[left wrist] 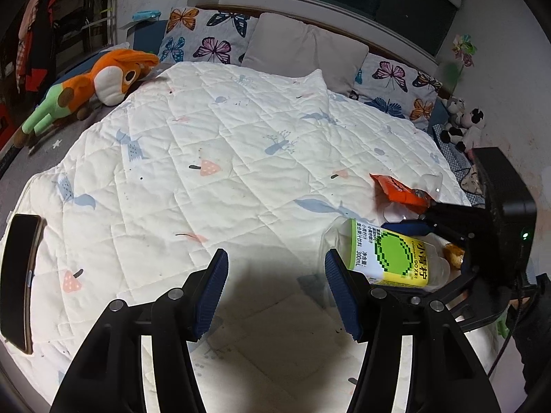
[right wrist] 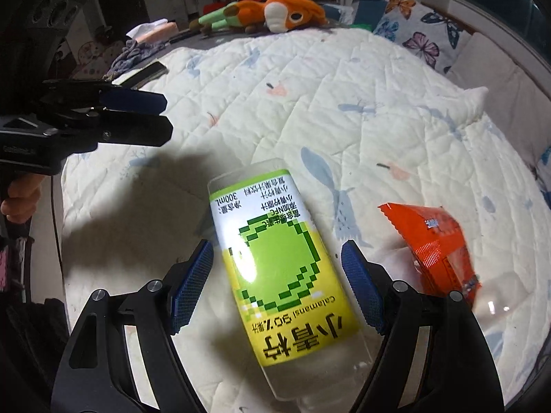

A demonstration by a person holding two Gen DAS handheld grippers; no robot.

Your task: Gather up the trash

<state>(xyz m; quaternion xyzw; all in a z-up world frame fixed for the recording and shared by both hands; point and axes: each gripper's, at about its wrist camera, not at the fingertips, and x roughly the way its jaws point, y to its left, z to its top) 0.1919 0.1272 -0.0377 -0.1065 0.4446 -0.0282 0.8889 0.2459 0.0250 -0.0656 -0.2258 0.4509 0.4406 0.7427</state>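
Right gripper (right wrist: 277,284): fingers apart, bottle (right wrist: 279,258) lying between them, neck cut off below. Wrapper (right wrist: 434,244) right of fingers. Left gripper (left wrist: 277,287): fingers apart over quilt (left wrist: 213,158).

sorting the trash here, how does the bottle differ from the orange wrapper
The bottle is clear, rigid plastic with a green and yellow label; the orange wrapper is a crumpled foil packet. The bottle lies between the open fingers of the right gripper, while the wrapper lies to their right, outside them. Both rest on the white quilt.
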